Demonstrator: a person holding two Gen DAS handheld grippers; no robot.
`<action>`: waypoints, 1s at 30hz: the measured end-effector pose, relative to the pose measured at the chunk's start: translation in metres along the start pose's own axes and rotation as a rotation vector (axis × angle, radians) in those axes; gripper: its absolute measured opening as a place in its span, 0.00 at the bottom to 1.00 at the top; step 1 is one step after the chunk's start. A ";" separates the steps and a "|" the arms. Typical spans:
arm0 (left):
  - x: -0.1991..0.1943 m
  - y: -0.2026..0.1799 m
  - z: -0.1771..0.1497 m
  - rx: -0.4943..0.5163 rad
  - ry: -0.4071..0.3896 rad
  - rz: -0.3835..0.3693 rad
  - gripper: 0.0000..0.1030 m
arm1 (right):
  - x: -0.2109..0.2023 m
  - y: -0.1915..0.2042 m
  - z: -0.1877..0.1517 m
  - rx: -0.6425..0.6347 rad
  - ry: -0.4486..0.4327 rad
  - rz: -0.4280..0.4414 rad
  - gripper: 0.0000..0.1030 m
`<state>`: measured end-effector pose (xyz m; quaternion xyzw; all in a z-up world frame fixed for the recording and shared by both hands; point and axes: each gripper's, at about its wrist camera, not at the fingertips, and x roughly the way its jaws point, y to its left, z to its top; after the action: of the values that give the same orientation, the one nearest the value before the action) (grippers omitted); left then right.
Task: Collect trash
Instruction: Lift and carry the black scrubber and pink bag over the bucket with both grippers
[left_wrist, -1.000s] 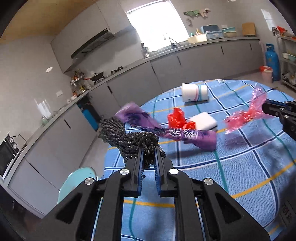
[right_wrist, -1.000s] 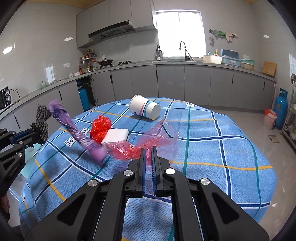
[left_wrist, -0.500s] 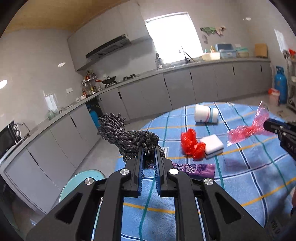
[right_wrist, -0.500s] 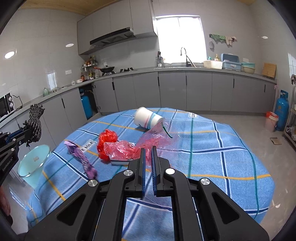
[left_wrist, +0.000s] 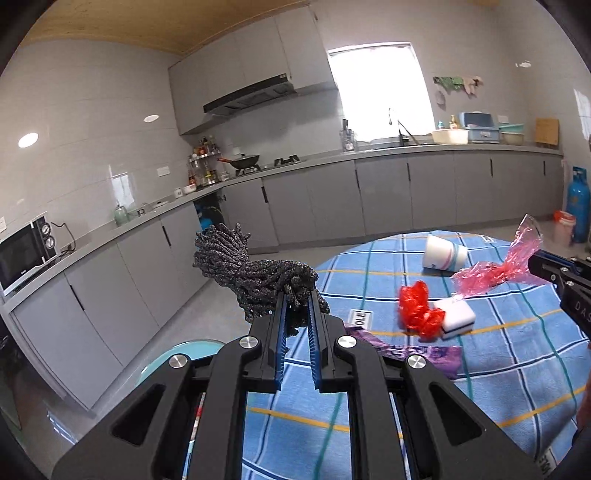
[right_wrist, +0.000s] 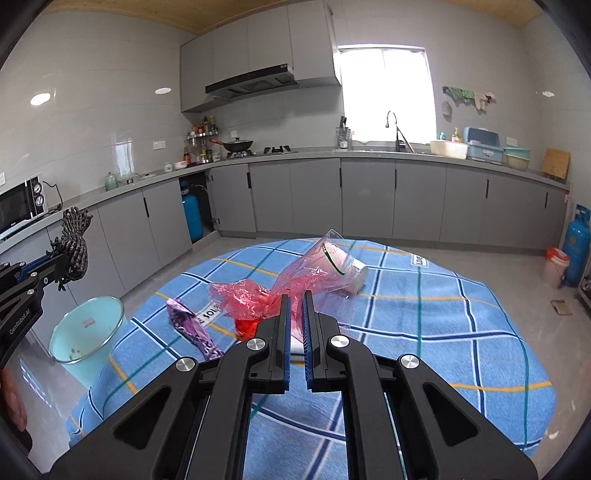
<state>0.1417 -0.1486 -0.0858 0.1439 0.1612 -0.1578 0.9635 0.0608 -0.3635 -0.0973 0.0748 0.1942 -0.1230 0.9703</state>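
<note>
Rope bundle (left_wrist: 258, 273) clamped in left gripper (left_wrist: 295, 301), held off the table's (right_wrist: 461, 332) left edge, above open floor near the bin (right_wrist: 86, 332). Right gripper (right_wrist: 294, 295) pinched tight on pink bag (right_wrist: 258, 299), lifted over the cloth. Cup (left_wrist: 443, 254), sponge (left_wrist: 458, 321), red wad (left_wrist: 419, 312), purple wrapper (right_wrist: 192, 328) lie on the table.

both views ride on hand-held grippers, raised above a round table with a blue checked cloth (left_wrist: 480, 369) (right_wrist: 443, 332), angled slightly downward toward the grey kitchen cabinets (left_wrist: 406, 195) (right_wrist: 369, 199) and bright window (left_wrist: 380, 88) (right_wrist: 388, 88). the left view looks from the table's left edge; the right view sits further right. both share the table, counter and a pale turquoise bin (left_wrist: 177, 354) (right_wrist: 86, 332).
</note>
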 end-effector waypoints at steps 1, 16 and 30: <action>0.001 0.003 0.000 -0.003 0.003 0.002 0.11 | 0.001 0.004 0.002 -0.004 -0.001 0.006 0.07; 0.010 0.050 -0.016 -0.049 0.034 0.069 0.11 | 0.018 0.063 0.018 -0.068 -0.013 0.080 0.07; 0.015 0.100 -0.025 -0.084 0.050 0.172 0.11 | 0.030 0.116 0.029 -0.115 -0.022 0.161 0.07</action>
<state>0.1838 -0.0532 -0.0907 0.1208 0.1785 -0.0638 0.9744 0.1292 -0.2643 -0.0711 0.0331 0.1837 -0.0343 0.9818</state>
